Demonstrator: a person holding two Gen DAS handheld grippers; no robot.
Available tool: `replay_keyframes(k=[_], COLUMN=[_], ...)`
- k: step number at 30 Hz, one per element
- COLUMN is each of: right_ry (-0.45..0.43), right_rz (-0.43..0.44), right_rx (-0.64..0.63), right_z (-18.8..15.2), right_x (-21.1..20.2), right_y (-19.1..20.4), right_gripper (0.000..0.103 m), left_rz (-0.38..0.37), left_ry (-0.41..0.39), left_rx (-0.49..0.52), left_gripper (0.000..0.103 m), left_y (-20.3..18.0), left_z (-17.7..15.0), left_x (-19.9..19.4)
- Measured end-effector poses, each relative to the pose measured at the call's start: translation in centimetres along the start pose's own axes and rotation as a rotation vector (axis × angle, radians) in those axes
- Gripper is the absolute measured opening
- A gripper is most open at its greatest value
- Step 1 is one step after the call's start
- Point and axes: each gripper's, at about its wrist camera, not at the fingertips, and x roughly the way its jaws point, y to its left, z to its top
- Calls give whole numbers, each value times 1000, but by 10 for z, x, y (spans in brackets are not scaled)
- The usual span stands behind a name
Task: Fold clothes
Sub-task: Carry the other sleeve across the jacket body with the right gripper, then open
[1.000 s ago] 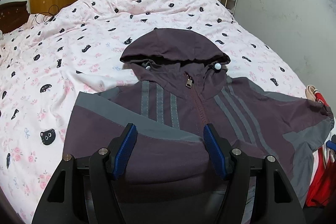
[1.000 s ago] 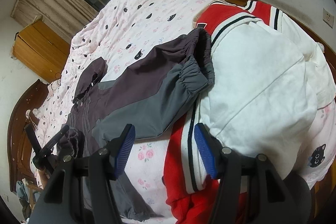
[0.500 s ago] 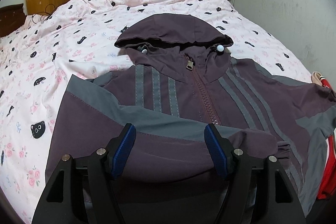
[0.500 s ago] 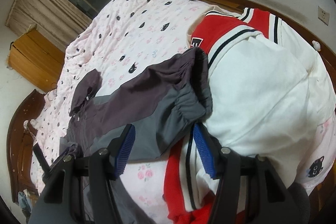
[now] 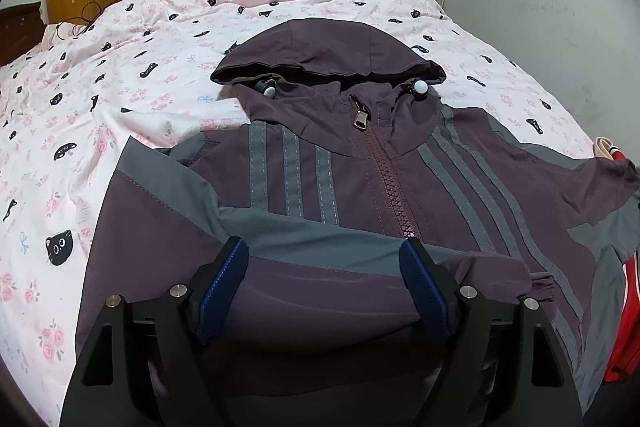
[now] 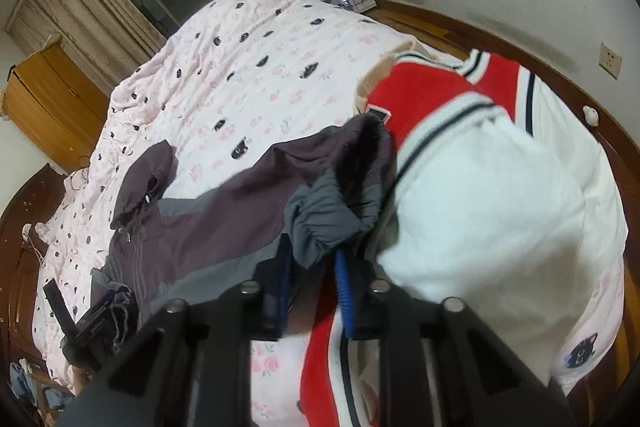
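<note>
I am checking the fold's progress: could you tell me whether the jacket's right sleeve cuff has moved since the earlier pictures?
Yes. The cuff has risen off the red and white garment and bunched between the right gripper pads, whose jaws are closing on it.

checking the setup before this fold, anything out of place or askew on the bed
Yes: the purple jacket's unfolded sleeve cuff drapes onto a red and white jacket heaped beside it, crowding the fold. The right gripper is closing on that cuff.

Hem of the purple jacket hidden behind gripper body.
</note>
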Motion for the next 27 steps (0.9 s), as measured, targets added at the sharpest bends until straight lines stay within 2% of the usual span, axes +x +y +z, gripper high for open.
replay_keyframes(k=[4, 13, 20, 27], right_ry=[-9, -95, -119, -84], right_rz=[0, 37, 147, 258], right_rx=[-36, -199, -353, -486], right_z=[5, 22, 25, 7], right_x=[-2, -28, -40, -31], right_y=[10, 65, 138, 216], right_gripper=[12, 11, 11, 10], left_rz=[-2, -22, -33, -47], left_ry=[0, -6, -10, -13], left_rx=[1, -10, -16, -27], left_gripper=[76, 77, 77, 77], left_y=[0, 3, 4, 6], left_z=[0, 0, 0, 2], left_x=[1, 1, 0, -1])
